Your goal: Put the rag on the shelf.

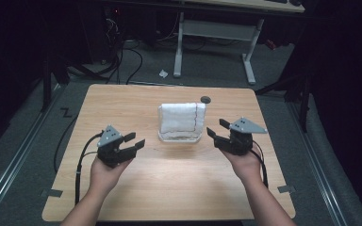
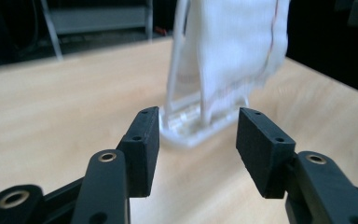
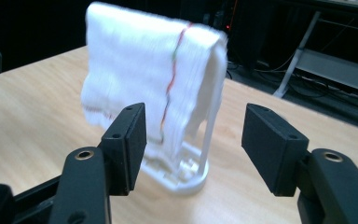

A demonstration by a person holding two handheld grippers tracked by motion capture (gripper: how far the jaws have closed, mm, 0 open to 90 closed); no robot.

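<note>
White towel (image 1: 181, 118) hangs over clear rack (image 1: 180, 137), mid tabletop (image 1: 122, 99). Left hand-held gripper (image 1: 137, 141) and right hand-held gripper (image 1: 217, 128) flank rack, apart from it, jaws wide, nothing held.

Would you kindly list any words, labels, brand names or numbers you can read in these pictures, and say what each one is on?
There is no readable text.
The white cloth on its clear stand bears a coloured stripe, no lettering.
The left gripper, the right gripper and the wooden table carry no label.
The small red lights in the dark background are too small to read as signs.
</note>
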